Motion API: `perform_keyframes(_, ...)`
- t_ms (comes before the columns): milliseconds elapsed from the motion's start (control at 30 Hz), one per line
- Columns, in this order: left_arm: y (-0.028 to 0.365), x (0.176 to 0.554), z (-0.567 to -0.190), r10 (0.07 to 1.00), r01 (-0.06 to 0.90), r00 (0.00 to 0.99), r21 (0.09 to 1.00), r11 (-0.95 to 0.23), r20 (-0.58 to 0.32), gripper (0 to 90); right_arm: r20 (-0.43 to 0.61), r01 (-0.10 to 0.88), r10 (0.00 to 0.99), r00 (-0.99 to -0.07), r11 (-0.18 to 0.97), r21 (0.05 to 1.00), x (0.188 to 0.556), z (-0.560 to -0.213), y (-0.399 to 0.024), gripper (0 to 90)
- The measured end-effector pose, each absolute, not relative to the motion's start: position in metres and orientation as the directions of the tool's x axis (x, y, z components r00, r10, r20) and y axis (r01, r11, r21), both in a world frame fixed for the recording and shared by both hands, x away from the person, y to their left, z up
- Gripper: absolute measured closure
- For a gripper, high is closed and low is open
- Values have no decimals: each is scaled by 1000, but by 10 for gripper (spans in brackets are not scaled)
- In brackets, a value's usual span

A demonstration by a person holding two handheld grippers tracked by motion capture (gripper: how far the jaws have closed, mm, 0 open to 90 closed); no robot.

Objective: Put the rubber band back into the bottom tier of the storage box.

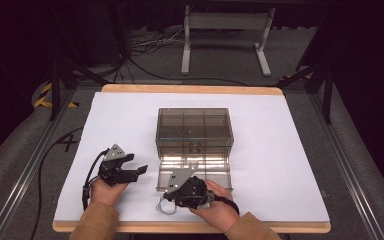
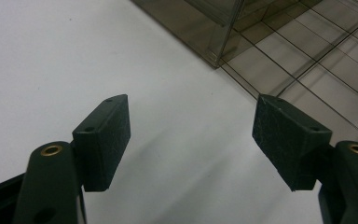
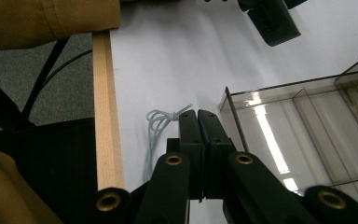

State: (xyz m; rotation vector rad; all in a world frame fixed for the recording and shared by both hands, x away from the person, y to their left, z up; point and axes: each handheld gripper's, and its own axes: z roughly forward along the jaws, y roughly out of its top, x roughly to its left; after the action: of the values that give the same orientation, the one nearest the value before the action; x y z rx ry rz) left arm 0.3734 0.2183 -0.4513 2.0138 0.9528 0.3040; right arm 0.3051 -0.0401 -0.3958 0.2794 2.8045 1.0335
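I am pinching the thin pale looped cord with my clenched right gripper, near the smoky transparent plastic compartment box; I should lift slowly. My left gripper is waiting released.

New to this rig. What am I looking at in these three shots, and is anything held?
No robot arm: a person holds a black two-jaw tool in each hand. The high view looks down on a white-covered table; the other two pictures come from cameras riding on each tool.

On the table stands a smoky transparent plastic compartment box with its lid folded open toward the person.

The left gripper has its jaws wide apart over bare sheet, holding nothing.

The right gripper is shut, its tips meeting at the end of a looped pale cord lying near the table's front edge; whether it pinches the cord is unclear.
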Motion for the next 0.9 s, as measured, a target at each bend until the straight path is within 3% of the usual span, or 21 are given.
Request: perform_keyframes(900,218,373,-451,724,513,677,791,-335,-133,285,-95,161,321,-942,684,712,320,-366,-77,899)
